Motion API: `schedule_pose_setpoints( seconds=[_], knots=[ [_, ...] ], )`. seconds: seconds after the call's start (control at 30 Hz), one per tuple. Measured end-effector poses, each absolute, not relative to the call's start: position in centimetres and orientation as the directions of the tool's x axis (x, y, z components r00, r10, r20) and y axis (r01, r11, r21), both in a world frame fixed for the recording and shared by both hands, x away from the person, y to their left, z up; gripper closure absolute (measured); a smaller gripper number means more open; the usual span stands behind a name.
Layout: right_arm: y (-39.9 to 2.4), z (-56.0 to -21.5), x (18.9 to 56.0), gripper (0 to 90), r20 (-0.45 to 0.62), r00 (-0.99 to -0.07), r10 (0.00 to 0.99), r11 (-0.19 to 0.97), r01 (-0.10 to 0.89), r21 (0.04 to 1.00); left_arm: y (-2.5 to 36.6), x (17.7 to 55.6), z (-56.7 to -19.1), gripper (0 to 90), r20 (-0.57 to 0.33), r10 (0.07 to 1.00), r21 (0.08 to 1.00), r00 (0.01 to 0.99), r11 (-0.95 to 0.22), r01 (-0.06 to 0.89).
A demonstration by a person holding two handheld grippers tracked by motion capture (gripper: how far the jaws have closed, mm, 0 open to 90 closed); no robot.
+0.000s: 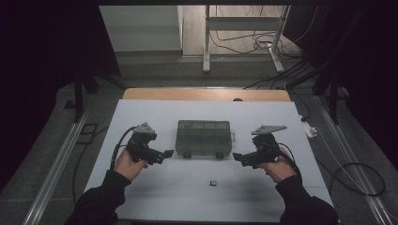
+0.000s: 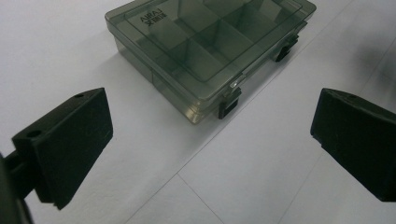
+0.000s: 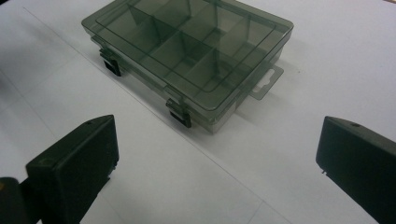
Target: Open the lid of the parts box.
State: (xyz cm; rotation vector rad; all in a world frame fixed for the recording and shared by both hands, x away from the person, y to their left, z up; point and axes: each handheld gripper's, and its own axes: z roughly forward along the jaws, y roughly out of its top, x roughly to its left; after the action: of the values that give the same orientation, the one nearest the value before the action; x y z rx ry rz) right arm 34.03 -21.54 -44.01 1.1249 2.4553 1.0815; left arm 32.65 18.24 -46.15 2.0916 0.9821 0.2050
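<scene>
- Box lies shut on the white surface, between the two claws.
- Left claw gapes wide, empty, just left of the box.
- Right claw gapes wide, empty, just right of it.

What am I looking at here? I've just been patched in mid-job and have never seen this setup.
A person at a table holds a two-jaw tool in each hand: the left gripper and the right gripper. The high view looks down from above; the other two pictures come from cameras riding on each gripper. On the white table lies a closed smoky plastic organizer box with two black latches, with a small dark object nearer the person. Both grippers are open, holding nothing, flanking the box.
</scene>
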Motion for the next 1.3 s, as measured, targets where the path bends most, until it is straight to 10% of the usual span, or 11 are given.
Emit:
schedule_pose_setpoints(
  seconds=[1.3],
  knots=[
    [-18.3,-45.5,36.8,3.9,0.039,-0.695,0.718,0.531,0.583,0.615,16.2,35.1,-47.2,0.0,-0.167,0.714,0.715,0.680,-0.387,0.582]
  ],
)
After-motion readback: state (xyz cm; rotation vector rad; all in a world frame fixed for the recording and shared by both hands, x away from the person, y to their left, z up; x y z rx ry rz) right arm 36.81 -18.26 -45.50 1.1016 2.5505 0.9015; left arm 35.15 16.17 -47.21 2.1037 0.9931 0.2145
